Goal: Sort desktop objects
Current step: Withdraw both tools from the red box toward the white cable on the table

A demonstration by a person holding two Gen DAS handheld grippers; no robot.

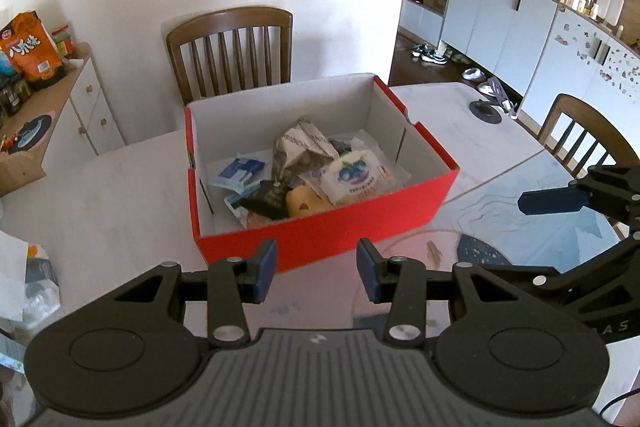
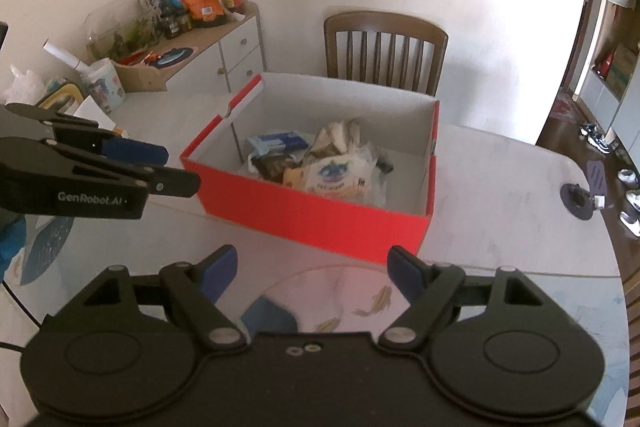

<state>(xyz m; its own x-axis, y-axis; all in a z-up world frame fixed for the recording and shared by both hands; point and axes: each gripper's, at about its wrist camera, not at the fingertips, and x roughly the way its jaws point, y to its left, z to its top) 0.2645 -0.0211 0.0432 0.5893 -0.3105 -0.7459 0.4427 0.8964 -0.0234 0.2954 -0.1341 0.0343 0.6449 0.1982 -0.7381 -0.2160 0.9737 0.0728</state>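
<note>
"GenRobot.AI" stands on the left hand-held gripper; "八爪烧" on the orange snack bag.

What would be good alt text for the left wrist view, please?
An open red cardboard box holding snack packets and crumpled paper sits on a pale table, just beyond the open, empty left tool. The right tool enters from the right edge, and a wooden chair stands behind the box.
</note>
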